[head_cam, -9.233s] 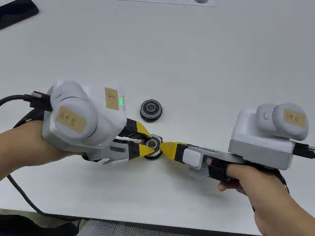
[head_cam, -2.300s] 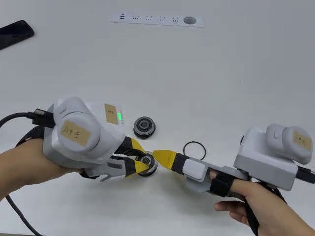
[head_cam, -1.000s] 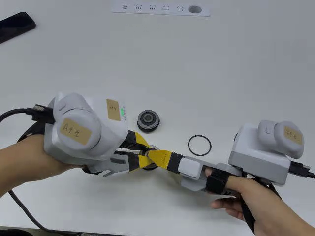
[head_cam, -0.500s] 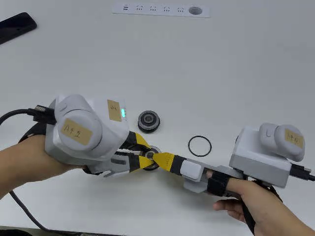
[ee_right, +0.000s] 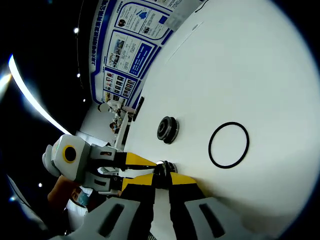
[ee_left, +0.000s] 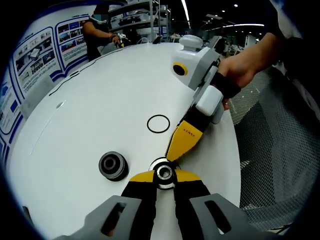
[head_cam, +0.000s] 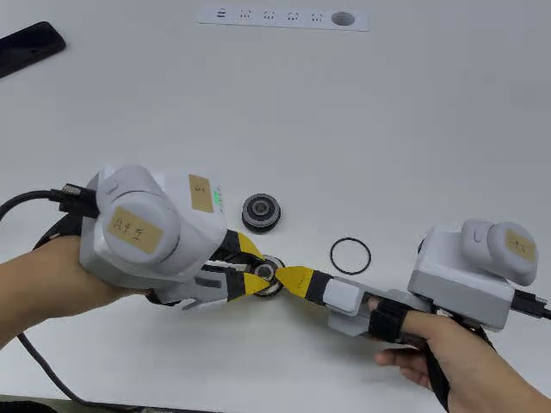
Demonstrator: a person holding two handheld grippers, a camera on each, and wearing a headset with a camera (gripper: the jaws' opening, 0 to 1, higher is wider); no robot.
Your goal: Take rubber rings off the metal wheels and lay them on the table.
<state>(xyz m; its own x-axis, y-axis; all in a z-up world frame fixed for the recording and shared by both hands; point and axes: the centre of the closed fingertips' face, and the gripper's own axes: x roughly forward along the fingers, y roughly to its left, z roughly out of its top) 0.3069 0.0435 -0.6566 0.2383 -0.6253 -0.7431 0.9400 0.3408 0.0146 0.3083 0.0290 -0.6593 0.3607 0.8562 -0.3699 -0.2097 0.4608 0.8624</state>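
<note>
Loose black rubber ring [head_cam: 350,255] flat; one metal wheel [head_cam: 261,212] free nearby, second wheel [head_cam: 269,275] between the jaws.

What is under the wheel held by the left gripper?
The white table. The wheel sits clamped in the left gripper, with the right gripper pinching its rim. The yellow jaws cover its underside, so whether it touches the table cannot be seen.

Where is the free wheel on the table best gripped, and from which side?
Probably across its outer edge, on two opposite sides, coming down from above: the free wheel lies flat with its hub up, apart from the loose ring.
</note>
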